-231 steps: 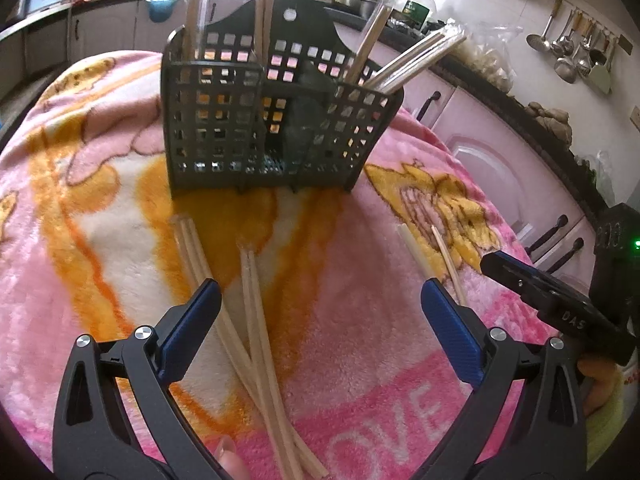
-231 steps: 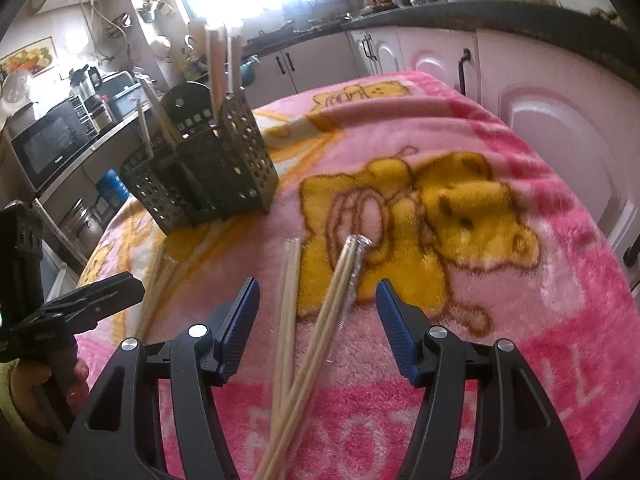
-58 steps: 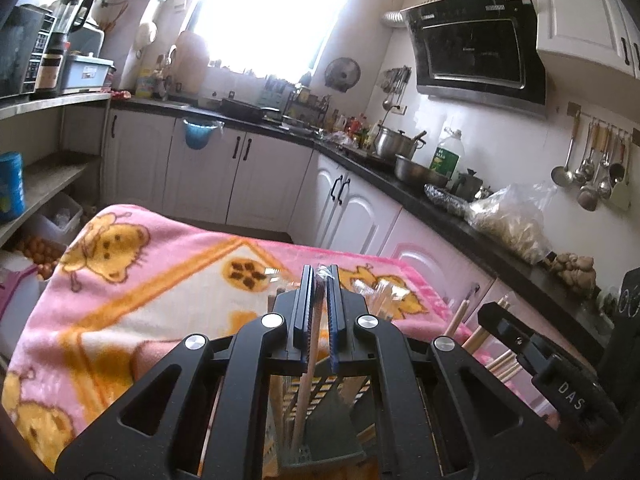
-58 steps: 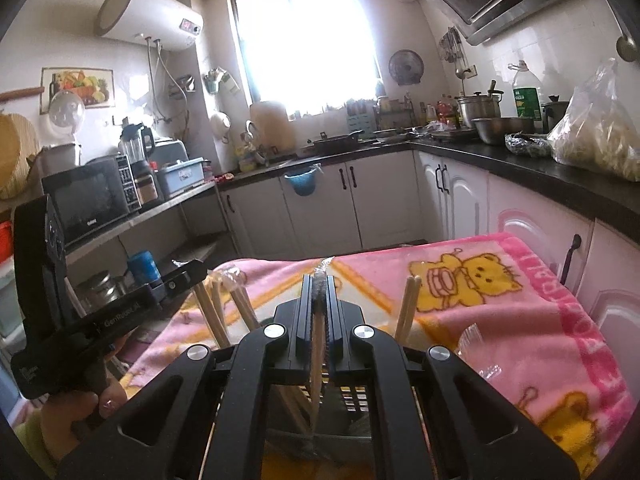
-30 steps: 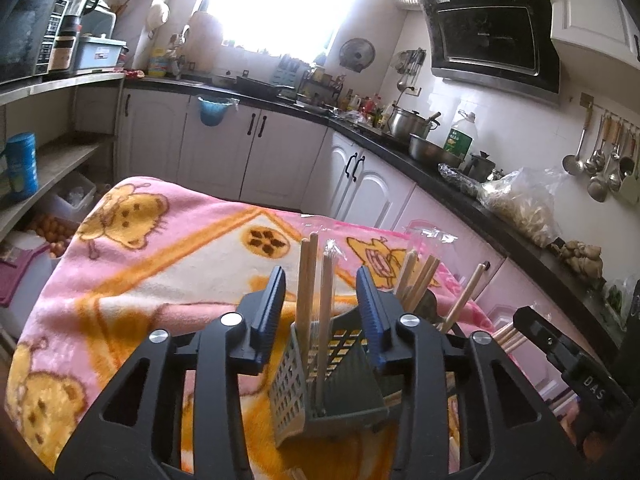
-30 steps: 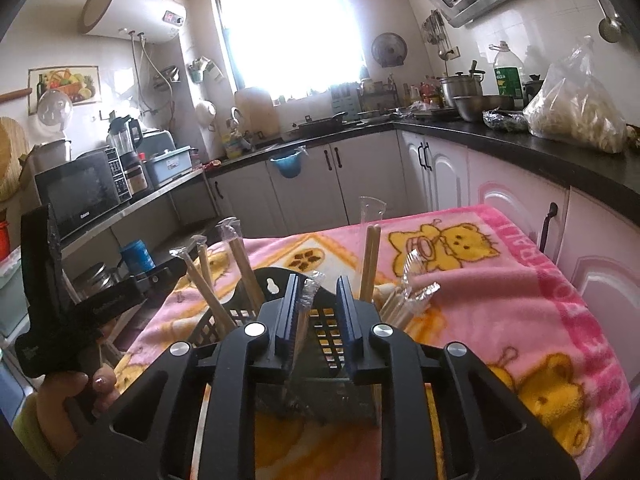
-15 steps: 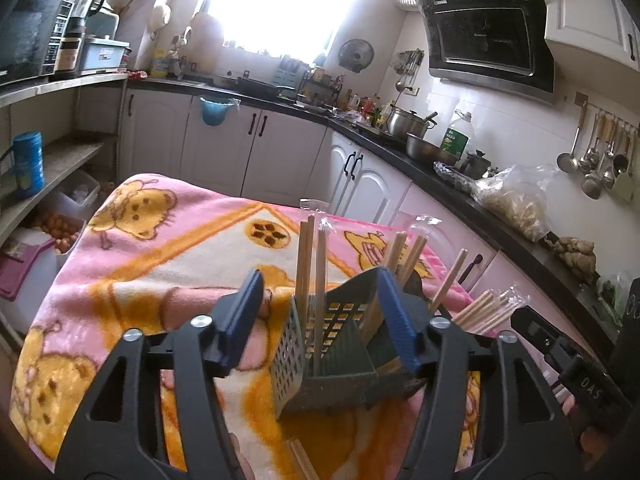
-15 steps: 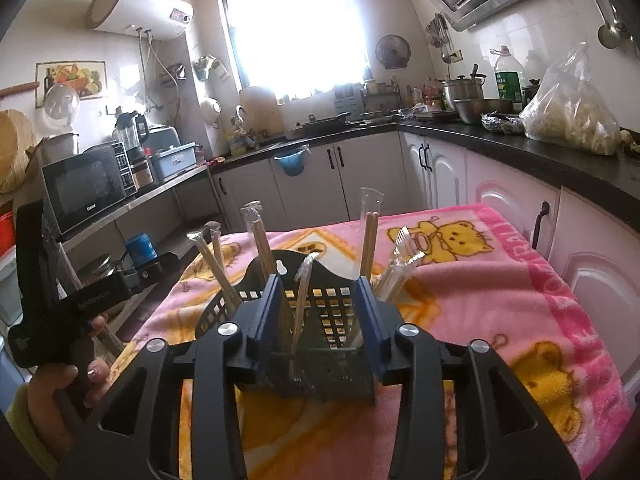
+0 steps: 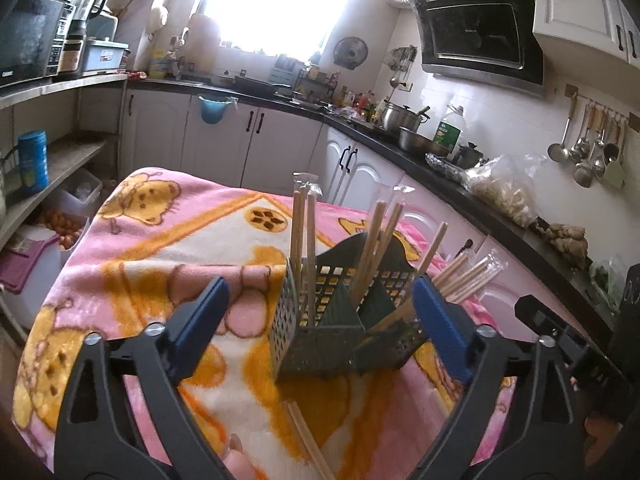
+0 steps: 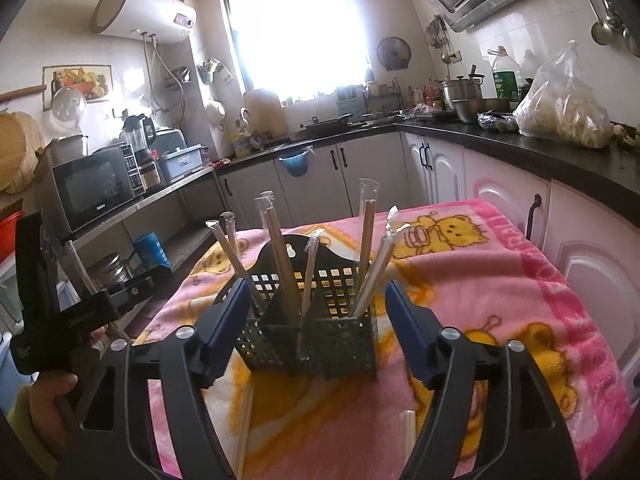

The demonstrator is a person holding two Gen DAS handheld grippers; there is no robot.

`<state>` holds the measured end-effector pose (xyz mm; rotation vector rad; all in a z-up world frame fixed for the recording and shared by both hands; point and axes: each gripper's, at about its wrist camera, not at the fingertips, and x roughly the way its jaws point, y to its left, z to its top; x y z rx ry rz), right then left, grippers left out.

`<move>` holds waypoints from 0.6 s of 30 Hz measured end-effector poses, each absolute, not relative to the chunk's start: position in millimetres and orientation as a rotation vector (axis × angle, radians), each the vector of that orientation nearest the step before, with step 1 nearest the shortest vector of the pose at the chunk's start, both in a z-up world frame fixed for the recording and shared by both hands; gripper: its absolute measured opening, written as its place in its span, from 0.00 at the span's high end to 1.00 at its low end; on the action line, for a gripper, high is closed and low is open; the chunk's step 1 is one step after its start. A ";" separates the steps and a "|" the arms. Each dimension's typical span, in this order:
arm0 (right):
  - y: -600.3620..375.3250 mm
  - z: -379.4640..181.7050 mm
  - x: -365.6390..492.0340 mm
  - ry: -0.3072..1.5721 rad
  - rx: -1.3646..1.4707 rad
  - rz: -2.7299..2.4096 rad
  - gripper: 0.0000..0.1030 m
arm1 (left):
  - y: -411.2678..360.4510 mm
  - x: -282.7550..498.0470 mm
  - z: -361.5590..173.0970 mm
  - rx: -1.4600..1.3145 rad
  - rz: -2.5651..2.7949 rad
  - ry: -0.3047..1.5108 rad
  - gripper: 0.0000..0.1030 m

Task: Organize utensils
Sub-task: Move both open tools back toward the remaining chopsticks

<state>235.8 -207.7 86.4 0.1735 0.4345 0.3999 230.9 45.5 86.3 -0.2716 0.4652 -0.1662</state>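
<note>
A dark green perforated plastic utensil caddy (image 9: 340, 332) stands upright on a worktop covered by a pink and orange fleece blanket printed with cartoon bears (image 9: 168, 232). Wooden chopsticks in clear plastic sleeves (image 9: 305, 248) stand in its compartments, some upright, some leaning toward 1 and 2 o'clock.

In the left wrist view, the left gripper (image 9: 320, 324) has its blue-padded jaws spread wide and empty. The caddy sits between them, ahead at 12 o'clock, touching neither pad. A loose pair of bare wooden chopsticks (image 9: 308, 440) lies flat on the blanket at 6 o'clock from the caddy, nearer the camera. The right gripper's black body appears at 4 o'clock.

In the right wrist view, the right gripper (image 10: 316, 320) also has its jaws wide apart and empty, with the caddy (image 10: 316, 340) framed between them at 12 o'clock. A loose chopstick (image 10: 244, 428) lies at 7 o'clock, and a pale wrapped stick (image 10: 408, 428) at 5 o'clock. A person's hand (image 10: 48, 404) holds the left gripper's handle at 9 o'clock.
</note>
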 end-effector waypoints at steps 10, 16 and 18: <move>-216.2 82.3 219.2 0.445 0.159 0.399 0.27 | 36.0 213.1 75.2 -0.243 -0.177 0.496 0.11; -221.4 68.9 210.7 0.477 0.145 0.386 0.27 | 31.7 204.3 62.6 -0.237 -0.177 0.523 0.11; -222.7 62.1 208.6 0.492 0.141 0.386 0.27 | 30.7 202.4 59.4 -0.234 -0.177 0.531 0.11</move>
